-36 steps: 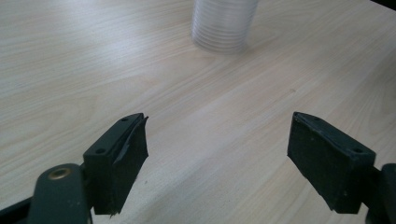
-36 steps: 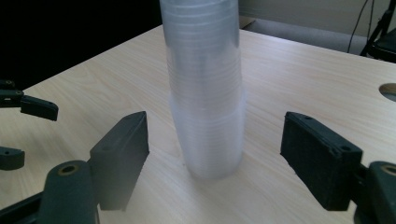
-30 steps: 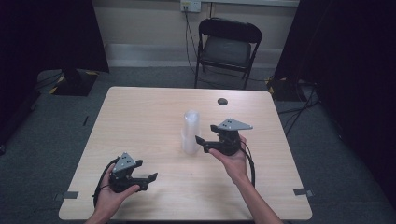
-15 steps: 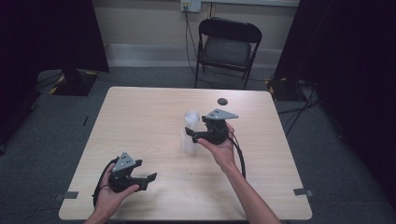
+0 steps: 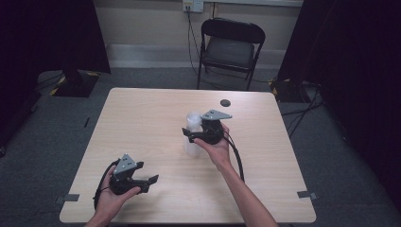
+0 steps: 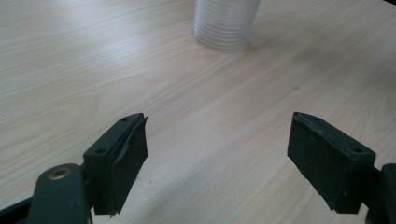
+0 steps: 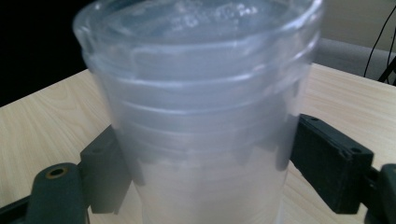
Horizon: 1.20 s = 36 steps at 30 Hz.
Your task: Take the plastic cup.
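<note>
The right tool [image 5: 193,135] has its two jaws set on either side of a stack of clear plastic cups [image 7: 201,107], and in the right gripper view the black pads sit just beside the stack's walls. Whether they press the plastic or only bracket it I cannot tell, since the cloudy wall blurs the contact. The stack [image 5: 193,132] stands upright near the middle of the desk [image 5: 142,123], slightly right of centre, with the tool reaching in from its right side. The left tool [image 5: 147,182] is released, jaws spread wide and holding nothing, low over the near left part of the desk, well apart from the cups [image 6: 226,23].

The step in hand looks like the grasp of the stack. The next move probably calls for a gentle, even squeeze, as thin cups would buckle, then a straight lift. A small dark disc [image 5: 225,102] lies farther back.
</note>
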{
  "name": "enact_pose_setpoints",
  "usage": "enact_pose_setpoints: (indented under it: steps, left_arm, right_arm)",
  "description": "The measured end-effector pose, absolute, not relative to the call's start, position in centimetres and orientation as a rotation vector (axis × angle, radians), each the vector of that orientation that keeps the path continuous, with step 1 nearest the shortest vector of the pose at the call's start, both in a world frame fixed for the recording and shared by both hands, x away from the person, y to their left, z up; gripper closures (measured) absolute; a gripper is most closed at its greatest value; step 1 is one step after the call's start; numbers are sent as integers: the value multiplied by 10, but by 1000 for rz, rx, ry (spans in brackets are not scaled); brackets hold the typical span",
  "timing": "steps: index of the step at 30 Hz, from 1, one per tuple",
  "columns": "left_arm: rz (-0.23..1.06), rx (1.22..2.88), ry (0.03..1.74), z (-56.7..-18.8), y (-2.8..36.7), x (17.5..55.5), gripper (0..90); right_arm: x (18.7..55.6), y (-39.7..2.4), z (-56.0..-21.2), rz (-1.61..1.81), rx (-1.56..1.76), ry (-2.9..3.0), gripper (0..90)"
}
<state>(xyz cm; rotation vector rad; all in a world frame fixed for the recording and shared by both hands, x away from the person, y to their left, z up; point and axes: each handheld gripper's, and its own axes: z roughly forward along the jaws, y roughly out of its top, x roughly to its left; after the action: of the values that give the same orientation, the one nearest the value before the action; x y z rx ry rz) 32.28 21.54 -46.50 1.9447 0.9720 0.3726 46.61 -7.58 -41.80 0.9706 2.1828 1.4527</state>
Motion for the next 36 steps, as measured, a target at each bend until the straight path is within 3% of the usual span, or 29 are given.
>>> enact_pose_setpoints:
  steps: [10, 17, 36]
  left_arm:
    - [378, 1946, 973, -465, 216, 323, 198]
    - [377, 1951, 977, -465, 216, 323, 198]
    - [376, 1953, 980, -466, 217, 324, 198]
  right_arm:
    - [468, -72, -428, 1436, 976, 2195, 204]
    - [467, -73, -429, 1454, 964, 2165, 282]
    - [466, -75, -421, 1480, 951, 2131, 291]
